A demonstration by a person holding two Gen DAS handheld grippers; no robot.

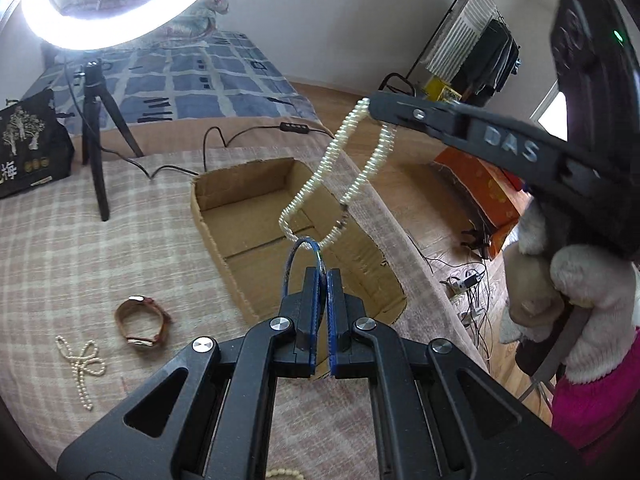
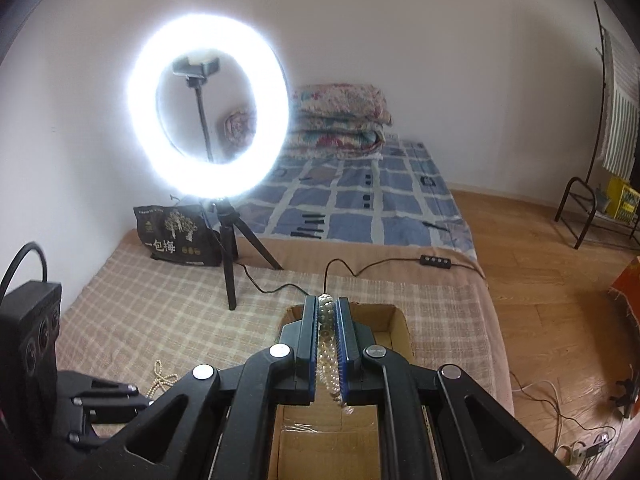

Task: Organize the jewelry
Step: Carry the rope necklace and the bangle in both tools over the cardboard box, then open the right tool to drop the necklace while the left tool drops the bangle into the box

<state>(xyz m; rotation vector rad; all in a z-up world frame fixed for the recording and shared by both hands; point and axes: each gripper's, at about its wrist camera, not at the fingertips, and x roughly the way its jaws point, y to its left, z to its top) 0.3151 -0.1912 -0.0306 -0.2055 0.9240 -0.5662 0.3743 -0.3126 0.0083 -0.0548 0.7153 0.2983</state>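
On the left of the plaid blanket lie a loose pearl strand and, just right of it, a brown-strapped wristwatch, both not yet put away. Near the middle sits the open cardboard box, empty as far as I can see.

My left gripper has its fingers pinched tight on a thin blue loop, and a pearl necklace hangs threaded through that loop. Up and to the right, my right gripper clamps the far end of the same pearl necklace, the beads bunched between its fingers. So the necklace is strung in the air between my two grippers, over the box and touching nothing else.

I judge the step in hand is lowering this necklace into the box. To do it well I would bring both grippers together and down so the slack pools inside the walls, not over the right rim. I would release the right end first, low in the box, then let the blue loop go last. The risk is the strand draping over the cardboard edge or snagging on the loop.
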